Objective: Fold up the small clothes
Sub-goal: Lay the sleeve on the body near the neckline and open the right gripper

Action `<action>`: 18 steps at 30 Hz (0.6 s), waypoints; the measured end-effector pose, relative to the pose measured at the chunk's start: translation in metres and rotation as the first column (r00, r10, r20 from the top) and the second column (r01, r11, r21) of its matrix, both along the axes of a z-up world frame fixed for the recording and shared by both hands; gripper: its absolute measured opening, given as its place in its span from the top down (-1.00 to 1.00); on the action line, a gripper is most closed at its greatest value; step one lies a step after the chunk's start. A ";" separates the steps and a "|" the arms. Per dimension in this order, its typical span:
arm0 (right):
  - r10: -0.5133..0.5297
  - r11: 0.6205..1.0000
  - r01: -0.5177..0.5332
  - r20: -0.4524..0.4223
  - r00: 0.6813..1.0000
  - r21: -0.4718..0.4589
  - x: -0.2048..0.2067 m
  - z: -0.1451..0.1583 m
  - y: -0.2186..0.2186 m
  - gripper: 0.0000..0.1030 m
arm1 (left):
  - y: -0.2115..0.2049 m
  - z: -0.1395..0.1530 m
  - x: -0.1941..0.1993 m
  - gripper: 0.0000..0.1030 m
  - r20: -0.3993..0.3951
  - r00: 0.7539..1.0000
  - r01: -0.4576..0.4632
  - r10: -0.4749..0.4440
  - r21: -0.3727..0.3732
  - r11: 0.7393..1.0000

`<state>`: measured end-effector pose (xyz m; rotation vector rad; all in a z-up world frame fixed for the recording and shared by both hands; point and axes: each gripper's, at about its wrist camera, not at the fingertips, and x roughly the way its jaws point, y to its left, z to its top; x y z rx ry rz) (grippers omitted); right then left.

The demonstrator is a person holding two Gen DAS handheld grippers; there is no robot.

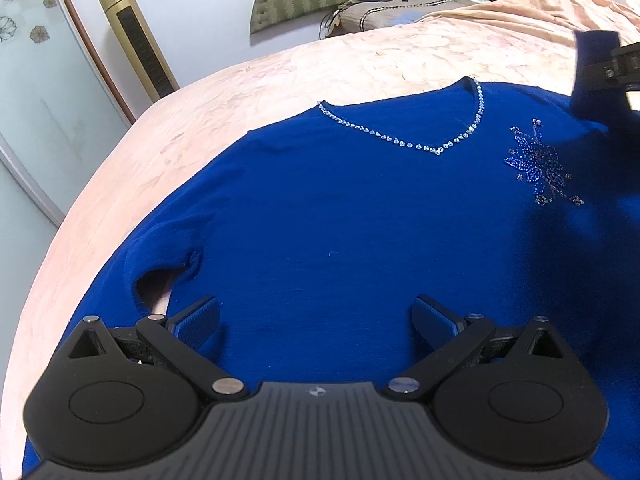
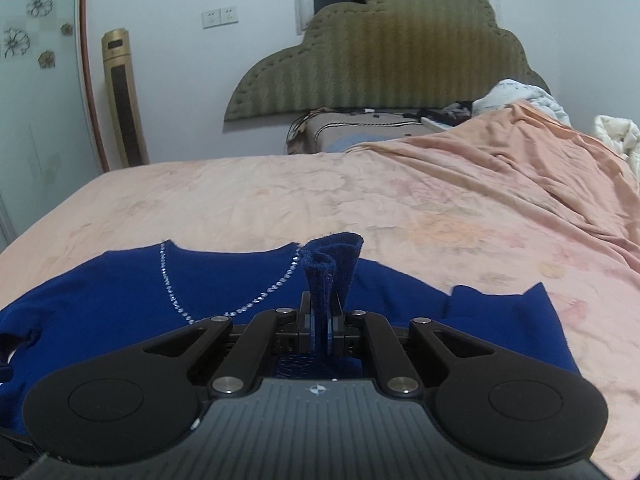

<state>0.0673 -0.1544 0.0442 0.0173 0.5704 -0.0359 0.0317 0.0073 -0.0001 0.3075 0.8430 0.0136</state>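
The right gripper [image 2: 320, 320] is clamped on a bunched piece of the blue sweater [image 1: 340, 220], most likely a sleeve cuff [image 2: 332, 256], which stands up in a ribbed tuft above the closed pads. In the left wrist view this gripper shows at the upper right, with dark blue cloth hanging from it above the sweater's beaded flower motif [image 1: 540, 164]. The left gripper [image 1: 316, 320] has its jaws wide apart with nothing between them; it hovers low over the lower body of the sweater, and whether its fingertips brush the knit I cannot tell.

The sweater lies face up on the peach bedsheet [image 2: 360, 200], near the foot edge of the bed, its V-neck trimmed with rhinestones [image 1: 420, 144] pointing toward the headboard [image 2: 380, 52]. On the left side of the left wrist view the other sleeve [image 1: 160, 264] is curled in against the body, loosely and with a gap of sheet showing through. Beyond it the bed runs up to a rumpled peach blanket [image 2: 540, 160] at the far right corner, with a gold tower fan [image 2: 122, 100] standing by the wall off the far left corner.

As for progress, the folding looks barely begun: the body is still spread flat, one sleeve is only roughly tucked, and the other is lifted but not yet laid across. Placing that sleeve, tidying the first, and folding the body remain.
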 end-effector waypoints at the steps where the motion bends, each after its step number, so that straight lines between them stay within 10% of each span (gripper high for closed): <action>1: 0.005 1.000 -0.005 -0.002 1.000 0.001 0.001 0.000 0.004 0.79 | 0.000 0.000 0.000 -1.00 0.001 1.000 0.000 0.000 -0.004 1.000; 18: 0.098 0.992 -0.102 -0.055 0.994 -0.076 0.033 -0.011 0.075 0.78 | 0.024 0.000 0.001 -1.00 0.010 1.000 -0.012 0.013 -0.067 0.998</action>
